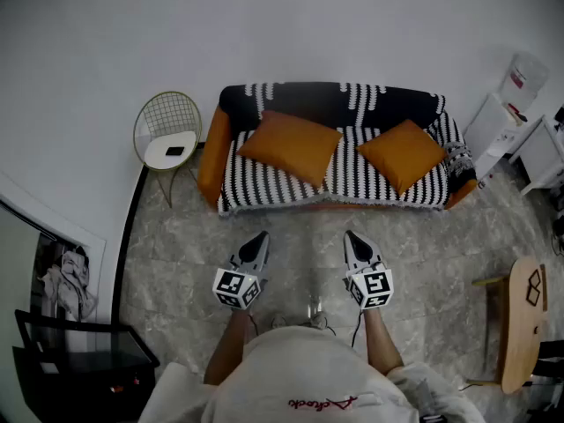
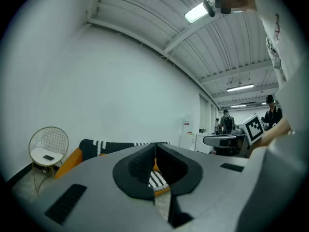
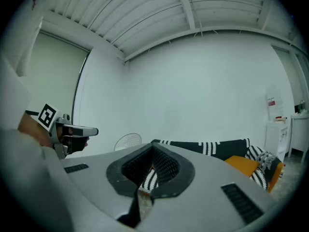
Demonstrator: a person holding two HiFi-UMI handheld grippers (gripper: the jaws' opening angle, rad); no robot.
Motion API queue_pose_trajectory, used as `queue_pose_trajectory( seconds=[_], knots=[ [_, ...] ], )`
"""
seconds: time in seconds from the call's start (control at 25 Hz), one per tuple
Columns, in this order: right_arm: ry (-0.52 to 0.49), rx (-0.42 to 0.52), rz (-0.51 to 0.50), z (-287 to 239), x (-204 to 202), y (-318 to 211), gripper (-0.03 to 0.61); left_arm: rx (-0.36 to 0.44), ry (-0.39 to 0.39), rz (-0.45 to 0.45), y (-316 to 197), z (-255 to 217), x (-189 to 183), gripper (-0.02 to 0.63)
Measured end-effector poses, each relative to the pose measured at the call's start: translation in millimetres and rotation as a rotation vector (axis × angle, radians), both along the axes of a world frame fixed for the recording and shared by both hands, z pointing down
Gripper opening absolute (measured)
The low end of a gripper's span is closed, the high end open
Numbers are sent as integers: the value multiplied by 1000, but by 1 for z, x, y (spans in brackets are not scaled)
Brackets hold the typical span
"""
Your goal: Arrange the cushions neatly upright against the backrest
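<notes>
— Where are we standing?
— We face the sofa (image 1: 300, 104), which backs onto the wall (image 1: 264, 25) ahead. Our left gripper (image 1: 259, 238) and right gripper (image 1: 352, 237) hang side by side before it, well apart from it.
— What's on it?
— On the seat (image 1: 352, 181) we see the left cushion (image 1: 289, 145) left of the middle and the right cushion (image 1: 402, 155) toward the right end, near each other but apart.
— And beside it?
— We have a chair (image 1: 167, 135) just left of the sofa and a small table (image 1: 522, 322) to our right.
</notes>
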State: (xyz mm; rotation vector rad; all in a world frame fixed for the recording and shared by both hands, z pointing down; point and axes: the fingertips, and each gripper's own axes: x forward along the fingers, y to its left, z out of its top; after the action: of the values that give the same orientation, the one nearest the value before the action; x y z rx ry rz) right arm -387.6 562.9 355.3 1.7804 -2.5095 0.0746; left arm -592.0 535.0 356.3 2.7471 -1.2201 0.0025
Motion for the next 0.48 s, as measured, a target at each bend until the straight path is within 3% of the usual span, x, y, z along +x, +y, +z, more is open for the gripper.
queue_pose_trajectory(
  seconds=[0.48],
  knots=[
    [-5, -2, -35, 4, 30, -1, 28, 14, -14, -15, -8, -5, 35, 38]
  ],
)
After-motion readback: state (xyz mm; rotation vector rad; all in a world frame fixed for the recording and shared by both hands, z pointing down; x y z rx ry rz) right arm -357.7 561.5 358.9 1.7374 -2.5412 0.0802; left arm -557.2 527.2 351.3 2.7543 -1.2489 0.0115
